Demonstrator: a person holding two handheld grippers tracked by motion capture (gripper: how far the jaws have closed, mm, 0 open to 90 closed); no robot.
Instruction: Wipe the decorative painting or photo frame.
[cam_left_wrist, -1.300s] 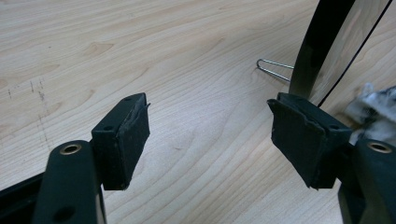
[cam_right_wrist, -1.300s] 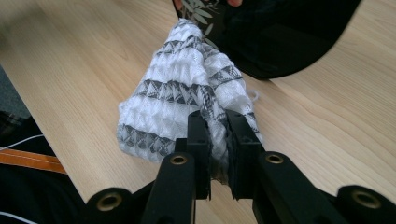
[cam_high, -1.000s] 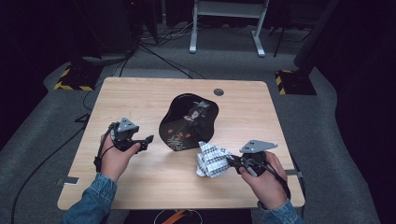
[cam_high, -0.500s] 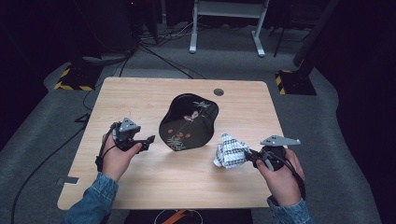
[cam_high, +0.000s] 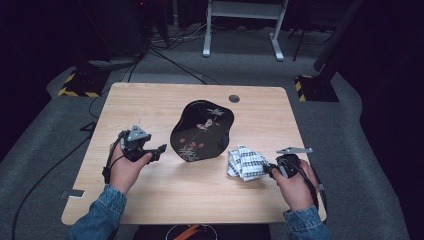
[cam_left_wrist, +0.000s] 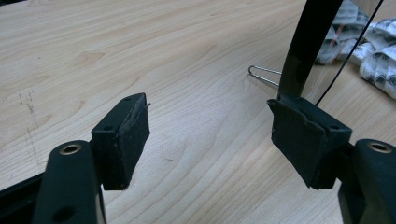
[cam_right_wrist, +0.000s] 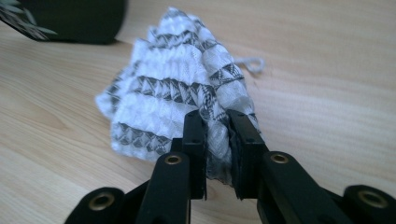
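- Hovering at the plate's left edge, the left gripper (cam_high: 159, 148) has its jaws spread wide and empty; the black plate (cam_high: 202, 131) stands on a wire stand (cam_left_wrist: 264, 74) just beyond its right jaw.
- Steadying that rim first would probably stop the plate tipping.
- Pinched tight between the right gripper's (cam_high: 270, 169) jaws, the patterned cloth (cam_high: 245, 161) bunches just ahead, beside the plate; wiping should go lightly.
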